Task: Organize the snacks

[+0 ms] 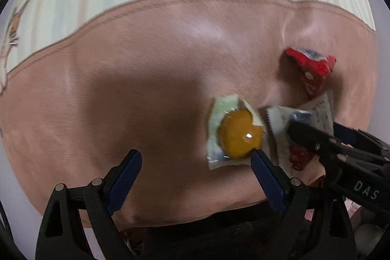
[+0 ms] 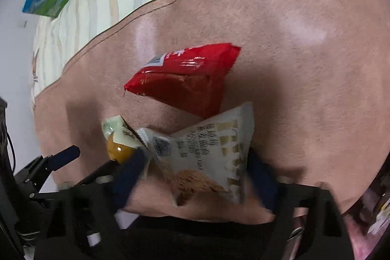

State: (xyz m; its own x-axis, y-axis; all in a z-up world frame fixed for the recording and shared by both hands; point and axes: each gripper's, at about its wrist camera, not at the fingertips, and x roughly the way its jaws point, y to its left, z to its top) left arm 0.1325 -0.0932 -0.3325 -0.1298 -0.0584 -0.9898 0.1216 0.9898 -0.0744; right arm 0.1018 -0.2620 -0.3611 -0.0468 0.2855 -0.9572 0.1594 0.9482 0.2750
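Left gripper (image 1: pixel 196 158) jaws wide; right gripper (image 2: pixel 195 167) jaws around white packet (image 2: pixel 204 157), long axis upright.

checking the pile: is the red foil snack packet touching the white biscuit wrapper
Touching. In the right wrist view the red foil snack packet has its lower corner overlapping the upper edge of the white biscuit wrapper.

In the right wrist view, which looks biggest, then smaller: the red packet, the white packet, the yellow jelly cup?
1. Red packet and white packet: alike; the white one sits nearer the camera, so unsure.
2. Yellow jelly cup: clearly smallest, partly hidden.
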